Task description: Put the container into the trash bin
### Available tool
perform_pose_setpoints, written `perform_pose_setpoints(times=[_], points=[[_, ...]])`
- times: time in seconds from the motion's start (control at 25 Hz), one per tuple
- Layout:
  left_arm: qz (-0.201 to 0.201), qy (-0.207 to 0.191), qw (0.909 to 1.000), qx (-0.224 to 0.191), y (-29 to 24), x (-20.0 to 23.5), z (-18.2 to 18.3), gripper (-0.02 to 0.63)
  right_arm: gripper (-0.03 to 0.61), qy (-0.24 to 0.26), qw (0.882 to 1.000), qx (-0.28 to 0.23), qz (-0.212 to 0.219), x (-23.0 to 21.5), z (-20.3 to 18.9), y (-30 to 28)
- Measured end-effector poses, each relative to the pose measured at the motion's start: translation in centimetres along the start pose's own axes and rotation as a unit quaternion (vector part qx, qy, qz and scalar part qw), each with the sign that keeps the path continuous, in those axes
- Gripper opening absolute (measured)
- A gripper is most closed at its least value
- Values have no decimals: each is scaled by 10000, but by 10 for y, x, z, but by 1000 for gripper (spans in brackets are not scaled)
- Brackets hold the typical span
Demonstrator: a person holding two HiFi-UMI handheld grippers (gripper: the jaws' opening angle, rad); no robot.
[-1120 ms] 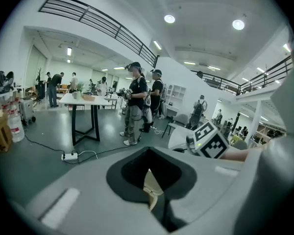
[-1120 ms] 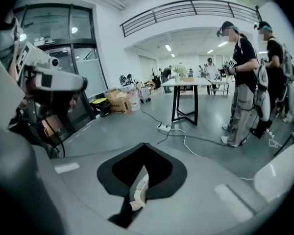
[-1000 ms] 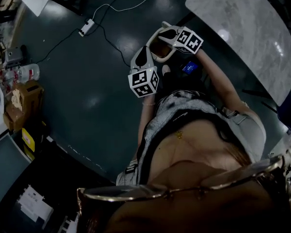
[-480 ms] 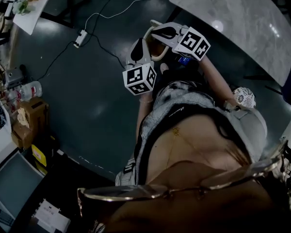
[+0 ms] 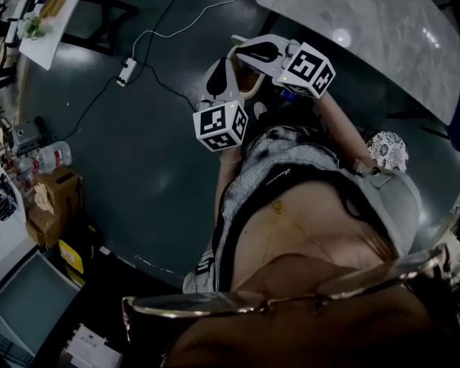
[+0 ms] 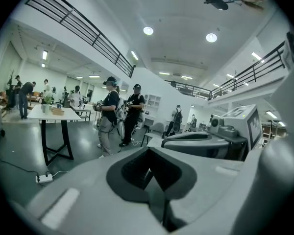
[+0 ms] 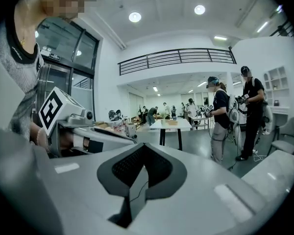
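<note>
Container: not made out in any view.
Grey plastic left gripper: dark ribbed pads pressed together, empty.
Grey plastic right gripper: closed likewise, holding nothing.
Floor: dark, smooth, glossy.
Tabletop: pale, marbled, rounded, upper right.

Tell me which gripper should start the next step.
Right, but only slightly: the right gripper hangs nearer the marble table. The left gripper beside it is equally shut and empty, and nothing to pick up is in view.
</note>
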State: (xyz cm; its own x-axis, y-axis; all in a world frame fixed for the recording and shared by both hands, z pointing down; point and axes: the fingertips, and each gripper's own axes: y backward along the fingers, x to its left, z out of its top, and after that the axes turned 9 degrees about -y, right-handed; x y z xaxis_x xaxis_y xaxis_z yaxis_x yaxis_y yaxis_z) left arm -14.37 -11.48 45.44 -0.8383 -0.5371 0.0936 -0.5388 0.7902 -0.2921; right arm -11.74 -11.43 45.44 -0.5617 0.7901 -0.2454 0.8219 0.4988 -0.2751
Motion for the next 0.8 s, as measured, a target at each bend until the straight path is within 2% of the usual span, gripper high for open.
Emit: perform_pose_setpoints(times=[0.8], points=[[-65,-87,9999,55,-1,-14,-5,0,25,77,10000,-4,-39,2,-1,14]])
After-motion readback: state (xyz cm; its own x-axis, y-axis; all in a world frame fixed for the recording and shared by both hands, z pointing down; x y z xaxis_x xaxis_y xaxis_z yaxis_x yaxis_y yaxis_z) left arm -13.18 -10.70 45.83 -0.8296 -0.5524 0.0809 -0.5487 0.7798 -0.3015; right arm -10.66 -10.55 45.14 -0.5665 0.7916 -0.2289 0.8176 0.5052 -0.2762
